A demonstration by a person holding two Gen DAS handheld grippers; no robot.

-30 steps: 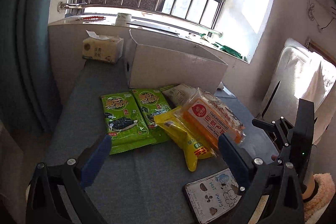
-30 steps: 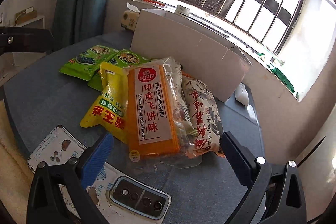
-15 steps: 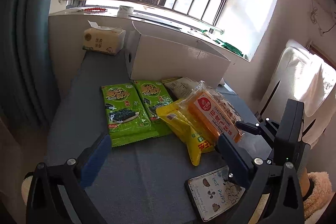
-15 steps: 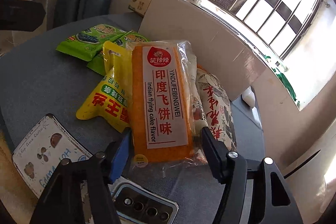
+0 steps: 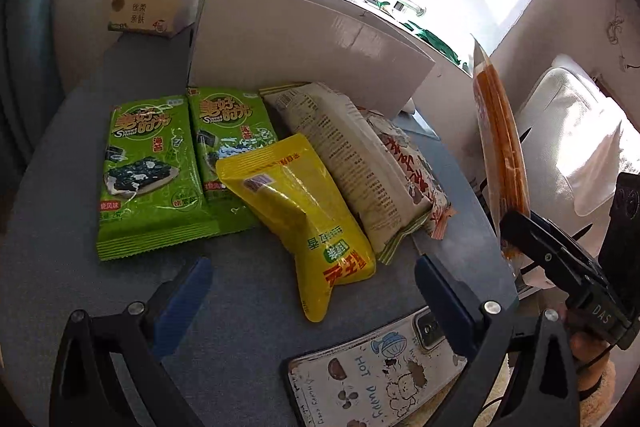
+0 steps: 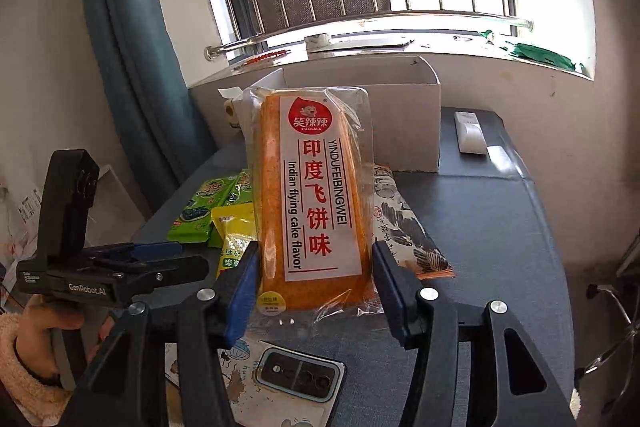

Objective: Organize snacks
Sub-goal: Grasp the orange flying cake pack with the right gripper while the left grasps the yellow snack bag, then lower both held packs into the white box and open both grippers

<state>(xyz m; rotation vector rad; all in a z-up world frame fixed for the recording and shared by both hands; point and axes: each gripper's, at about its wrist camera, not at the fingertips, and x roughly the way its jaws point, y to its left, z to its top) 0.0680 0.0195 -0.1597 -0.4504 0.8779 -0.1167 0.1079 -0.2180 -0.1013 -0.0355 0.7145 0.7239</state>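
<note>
The orange cake packet (image 6: 316,203) is wrapped in clear, glossy, crinkled plastic film. Both seaweed packets (image 5: 148,171) and the yellow pouch (image 5: 304,211) shine like foil. The white box (image 5: 304,39) looks matt cardboard; the surface (image 5: 240,307) wears matt grey cloth.

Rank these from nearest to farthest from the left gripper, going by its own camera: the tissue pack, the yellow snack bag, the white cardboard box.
From the left gripper:
1. Yellow snack bag: just ahead, its lower end lying between the open gripper's fingers.
2. White cardboard box: standing behind the snack pile, toward the window.
3. Tissue pack: far left corner, against the wall, beside the box.
</note>
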